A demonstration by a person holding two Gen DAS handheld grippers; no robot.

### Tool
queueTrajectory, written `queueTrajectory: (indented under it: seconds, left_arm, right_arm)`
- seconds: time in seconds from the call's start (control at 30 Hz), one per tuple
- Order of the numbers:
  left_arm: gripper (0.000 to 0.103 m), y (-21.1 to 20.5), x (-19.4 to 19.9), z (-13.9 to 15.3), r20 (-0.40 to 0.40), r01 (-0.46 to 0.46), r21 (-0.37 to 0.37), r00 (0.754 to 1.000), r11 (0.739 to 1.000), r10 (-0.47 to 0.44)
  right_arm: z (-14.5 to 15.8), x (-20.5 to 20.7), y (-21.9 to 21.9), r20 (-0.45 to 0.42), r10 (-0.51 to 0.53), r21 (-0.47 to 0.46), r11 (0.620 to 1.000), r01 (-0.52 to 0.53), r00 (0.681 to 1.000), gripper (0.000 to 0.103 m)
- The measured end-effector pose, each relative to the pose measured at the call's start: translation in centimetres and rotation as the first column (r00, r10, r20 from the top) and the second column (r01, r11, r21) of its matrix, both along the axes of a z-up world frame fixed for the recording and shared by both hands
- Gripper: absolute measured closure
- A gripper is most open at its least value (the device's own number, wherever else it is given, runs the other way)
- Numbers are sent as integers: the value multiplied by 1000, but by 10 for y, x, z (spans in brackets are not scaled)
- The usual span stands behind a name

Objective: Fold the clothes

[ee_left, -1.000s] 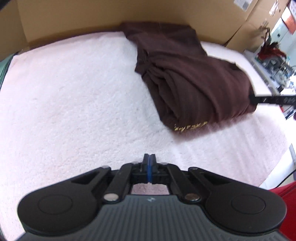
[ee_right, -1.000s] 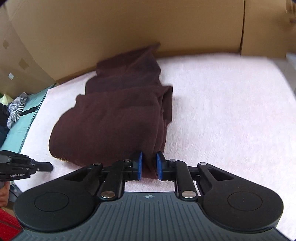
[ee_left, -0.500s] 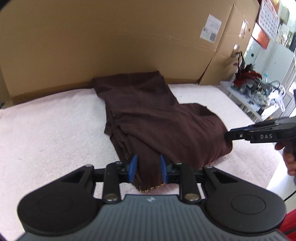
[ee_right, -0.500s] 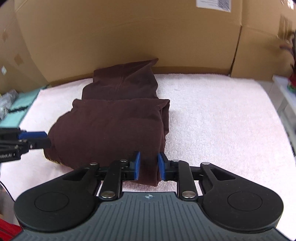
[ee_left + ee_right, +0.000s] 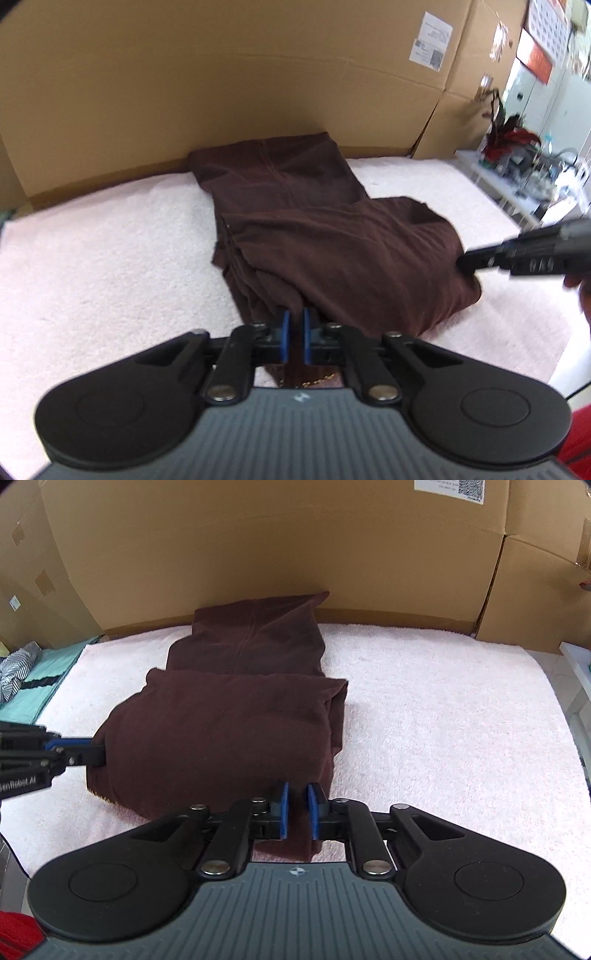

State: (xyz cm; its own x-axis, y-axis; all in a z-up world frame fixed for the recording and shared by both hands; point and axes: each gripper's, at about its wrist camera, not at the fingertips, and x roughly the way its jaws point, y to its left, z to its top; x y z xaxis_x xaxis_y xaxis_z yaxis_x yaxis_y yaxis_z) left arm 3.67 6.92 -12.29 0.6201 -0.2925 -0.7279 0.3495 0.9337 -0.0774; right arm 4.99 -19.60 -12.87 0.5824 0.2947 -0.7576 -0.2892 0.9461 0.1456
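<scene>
A dark brown garment (image 5: 332, 243) lies partly folded on a pink-white towel (image 5: 96, 258), its far end against the cardboard wall. My left gripper (image 5: 293, 334) is shut on the garment's near left corner. My right gripper (image 5: 297, 810) is shut on the near right corner of the garment (image 5: 221, 731). Each gripper also shows in the other's view: the right one (image 5: 517, 254) at the garment's right edge, the left one (image 5: 55, 755) at its left edge.
Cardboard boxes (image 5: 277, 546) wall the back of the towel (image 5: 443, 709). Teal and striped cloth (image 5: 33, 679) lies to the left. A white shelf with clutter (image 5: 524, 170) stands to the right. The towel's near edge drops off at the right (image 5: 546, 369).
My left gripper moved from the bare towel onto the garment's near left corner and closed on it. My right gripper kept its hold. Both views tilted up toward the cardboard wall.
</scene>
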Motion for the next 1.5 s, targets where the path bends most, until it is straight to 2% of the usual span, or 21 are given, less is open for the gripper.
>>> queueTrajectory:
  seconds: [0.07, 0.17, 0.3, 0.37, 0.43, 0.5, 0.53, 0.57, 0.6, 0.73, 0.8, 0.9, 1.03, 1.07, 1.17, 1.23, 1.3, 1.33, 1.37, 1.43, 1.5]
  left_arm:
    - [103, 5, -6, -4, -25, -50, 34, 998, 998, 51]
    - [103, 19, -18, -2, -40, -111, -39, 993, 993, 109]
    - [103, 7, -16, 2, -16, -101, 7, 995, 995, 101]
    - [103, 5, -15, 8, -8, -115, -9, 993, 993, 115]
    - [103, 2, -17, 12, 7, -109, 9, 994, 994, 109]
    - [99, -1, -17, 9, -14, -93, 12, 996, 996, 93]
    - [92, -3, -17, 6, -28, -88, 15, 996, 996, 88]
    - [92, -5, -17, 2, -32, -90, 21, 995, 996, 90]
    - [92, -6, -16, -1, -34, -93, 27, 995, 995, 94]
    - [97, -11, -13, -9, -27, -82, 51, 996, 995, 84]
    - [103, -17, -12, -6, 12, -54, 163, 999, 985, 53]
    - [103, -7, -6, -6, 10, -30, 256, 1000, 966, 28]
    - [103, 17, -6, 21, -12, -32, 32, 999, 999, 33]
    - [99, 16, -8, 28, -4, -15, -4, 1000, 1000, 15]
    - [88, -3, -10, 22, -2, 29, 30, 1000, 999, -29]
    - [80, -11, -6, 7, -47, 21, 48, 999, 999, -19]
    - [58, -14, -3, -7, -82, -1, 42, 997, 999, 4]
    - [55, -14, -4, -10, -74, -10, 55, 997, 998, 14]
    - [53, -14, -2, -12, -72, -2, 60, 997, 998, 6]
    - [67, -15, 1, -14, -78, 18, 59, 997, 998, -13]
    - [67, -16, 1, -15, -84, 29, 58, 996, 998, -24]
  right_arm:
    - [3, 0, -5, 4, 10, 12, 1000, -10, 1000, 90]
    - [8, -2, -7, 33, 27, 11, 1000, -28, 999, 90]
    - [14, -7, -7, 100, 52, -2, 999, -52, 994, 88]
    - [16, -6, -6, 108, 75, -8, 997, -75, 991, 87]
    - [15, -4, -6, 91, 96, 11, 995, -98, 991, 71]
    - [7, 0, -4, 44, 96, 34, 995, -97, 994, 65]
    - [3, 3, -3, 21, 96, 40, 995, -97, 995, 70]
    - [0, 4, 0, 4, 96, 34, 995, -96, 995, 77]
    - [-2, 4, 1, 0, 97, 31, 995, -97, 995, 92]
    - [-1, 2, 2, 23, 94, 39, 995, -95, 995, 97]
    - [5, 1, -1, 46, 70, 55, 996, -72, 996, 97]
    - [7, -1, -2, 58, 52, 26, 998, -54, 997, 98]
    - [-12, 3, -9, -48, 31, 72, 997, -27, 998, 94]
    - [-15, 4, -11, -64, 22, 82, 997, -17, 998, 92]
    - [-6, -3, -23, -31, -41, 106, 993, 44, 999, 86]
    - [-2, -7, -29, -19, -54, 117, 992, 56, 998, 72]
    - [-1, -10, -30, -12, -42, 122, 992, 44, 999, 69]
    - [-1, -12, -29, -12, -32, 124, 992, 34, 999, 69]
    - [-4, -12, -27, -15, -23, 129, 991, 25, 1000, 70]
    - [-10, -10, -18, -25, -9, 128, 992, 12, 1000, 89]
    - [-16, -5, -8, -13, -17, 80, 997, 18, 1000, 96]
